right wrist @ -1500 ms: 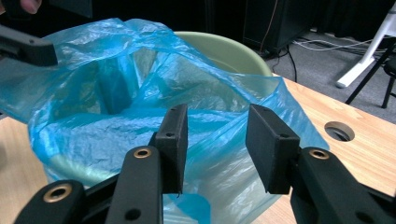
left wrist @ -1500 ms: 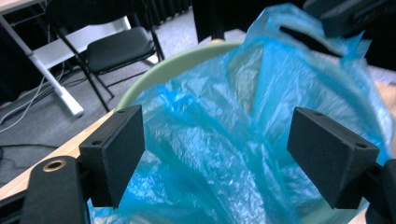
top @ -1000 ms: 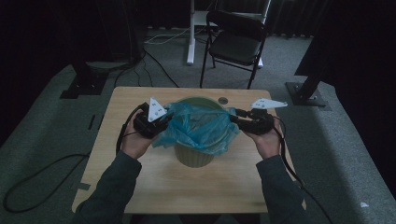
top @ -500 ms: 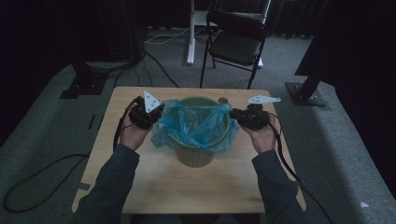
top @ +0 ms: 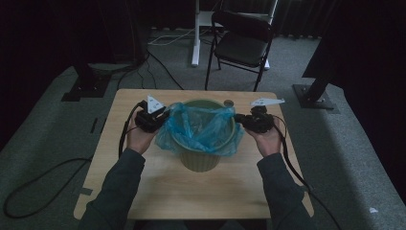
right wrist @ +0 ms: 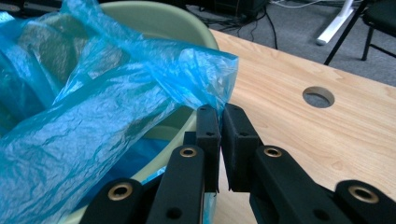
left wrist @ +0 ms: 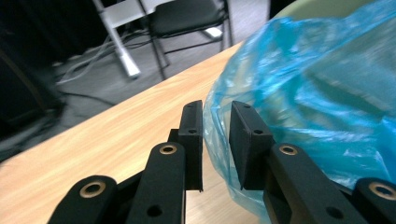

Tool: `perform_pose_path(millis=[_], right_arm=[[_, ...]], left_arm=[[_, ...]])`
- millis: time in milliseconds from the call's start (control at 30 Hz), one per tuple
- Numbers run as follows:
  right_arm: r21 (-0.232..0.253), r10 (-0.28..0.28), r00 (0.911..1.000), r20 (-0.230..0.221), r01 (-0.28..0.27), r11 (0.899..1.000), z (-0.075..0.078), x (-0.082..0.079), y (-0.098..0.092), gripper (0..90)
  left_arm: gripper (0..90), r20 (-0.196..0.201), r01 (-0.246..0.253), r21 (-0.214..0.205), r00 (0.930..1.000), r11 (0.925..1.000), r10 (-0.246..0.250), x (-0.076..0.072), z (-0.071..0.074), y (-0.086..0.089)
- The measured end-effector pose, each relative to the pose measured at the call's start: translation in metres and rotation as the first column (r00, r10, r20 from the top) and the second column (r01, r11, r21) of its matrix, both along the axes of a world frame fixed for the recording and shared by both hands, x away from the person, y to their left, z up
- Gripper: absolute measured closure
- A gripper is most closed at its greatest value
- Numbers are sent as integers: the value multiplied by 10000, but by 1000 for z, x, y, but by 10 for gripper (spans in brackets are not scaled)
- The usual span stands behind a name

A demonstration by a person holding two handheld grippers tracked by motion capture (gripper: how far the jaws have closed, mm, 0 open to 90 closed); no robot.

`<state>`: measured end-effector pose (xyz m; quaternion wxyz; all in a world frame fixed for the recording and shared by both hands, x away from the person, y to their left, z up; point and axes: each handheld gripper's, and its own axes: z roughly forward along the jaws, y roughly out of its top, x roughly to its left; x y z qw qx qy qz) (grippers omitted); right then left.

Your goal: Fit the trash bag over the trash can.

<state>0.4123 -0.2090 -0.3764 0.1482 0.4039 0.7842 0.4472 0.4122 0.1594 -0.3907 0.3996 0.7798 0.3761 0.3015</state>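
A green bin (top: 203, 153) stands in the middle of the table (top: 158, 191), with a blue bag (top: 201, 129) hanging over its rim. At nine o'clock of the bin, the left gripper (left wrist: 215, 140) has bag film between its jaws; a small gap shows, so it may be only a loose pinch. At three o'clock, the right gripper (right wrist: 219, 135) has just been closing and pinches the bag's edge

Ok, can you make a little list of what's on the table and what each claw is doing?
table: light wood, round hole near far edge
bin: green, mid-table
bag: blue plastic, draped over the bin's rim
left claw: jaws either side of the bag's edge, small gap
right claw: just been closing, pinching the bag's corner
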Motion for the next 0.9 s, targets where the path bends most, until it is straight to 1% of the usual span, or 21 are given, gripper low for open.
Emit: perform_pose_path(millis=[67, 133, 167, 200, 233, 300, 333, 367, 400, 433, 467, 500, 567, 600, 633, 667, 700, 733, 800, 833, 900], right_arm=[[-40, 183, 9998, -34, -183, 9998, 0, -3, 1, 868], [-56, 293, 9995, -76, -294, 9996, 1, -5, 1, 871], [-69, 350, 9993, -91, -351, 9994, 1, -7, 1, 874], [-91, 412, 9991, -119, -413, 9991, 1, -8, 1, 875], [-120, 477, 9988, -124, -479, 9988, 2, -10, 1, 876], [-168, 540, 9984, -139, -543, 9984, 2, -12, 1, 876], [-112, 729, 9971, -238, -732, 9973, 2, -16, 0, 876], [-44, 830, 9962, -275, -832, 9965, 2, -18, -1, 877], [5, 883, 9956, -308, -883, 9961, 2, -20, -2, 877], [5, 883, 9956, -308, -883, 9961, 2, -20, -2, 877], [99, 1004, 9942, -390, -1001, 9949, 2, -25, -3, 886], [118, 1066, 9934, -413, -1062, 9943, 2, -26, -4, 893], [228, 1286, 9897, -633, -1274, 9916, 3, -29, -4, 894], [228, 1286, 9897, -633, -1274, 9916, 3, -29, -4, 894], [177, 1523, 9861, -660, -1514, 9883, 5, -34, -3, 895], [112, 1634, 9842, -689, -1630, 9866, 6, -36, -2, 895], [112, 1634, 9842, -689, -1630, 9866, 6, -36, -2, 895], [-68, 1829, 9806, -698, -1838, 9829, 8, -41, -1, 895], [-212, 1928, 9796, -564, -1943, 9807, 10, -46, 0, 887], [-295, 1881, 9809, -499, -1897, 9814, 11, -47, 1, 865], [-404, 1664, 9858, -233, -1672, 9851, 13, -47, 1, 760]], left_arm=[[777, -50, 153, -276, 9999, 9995, -154, -2, -1, 2], [796, -94, 222, -350, 9997, 9991, -226, -2, -1, 3], [808, -228, 468, -638, 9986, 9969, -484, -4, -2, 7], [817, -268, 602, -762, 9977, 9953, -624, -6, -3, 8], [826, -268, 602, -762, 9977, 9953, -624, -6, -3, 8], [836, -311, 893, -1011, 9952, 9909, -928, -11, -4, 11], [867, -300, 1025, -1092, 9939, 9887, -1063, -13, -5, 13], [876, -274, 1277, -1289, 9908, 9834, -1323, -20, -5, 15], [883, -235, 1432, -1386, 9887, 9799, -1478, -23, -5, 16], [888, -235, 1432, -1386, 9887, 9799, -1478, -23, -5, 16], [888, -169, 1592, -1447, 9864, 9766, -1633, -27, -5, 17], [889, -149, 1679, -1456, 9850, 9750, -1718, -30, -4, 17], [890, -36, 1897, -1568, 9813, 9692, -1927, -39, -3, 20], [890, -36, 1897, -1568, 9813, 9692, -1927, -39, -3, 20], [890, -7, 1990, -1682, 9794, 9655, -2020, -42, -3, 21], [890, 84, 2085, -1636, 9777, 9642, -2100, -48, -2, 22], [890, 84, 2085, -1636, 9777, 9642, -2100, -48, -2, 22], [890, 112, 2200, -1643, 9752, 9616, -2212, -51, -2, 23], [889, 126, 2250, -1629, 9741, 9607, -2260, -51, -2, 23], [887, 118, 2230, -1614, 9745, 9614, -2241, -51, -2, 23], [881, 73, 2142, -1583, 9764, 9639, -2158, -49, -1, 22]])
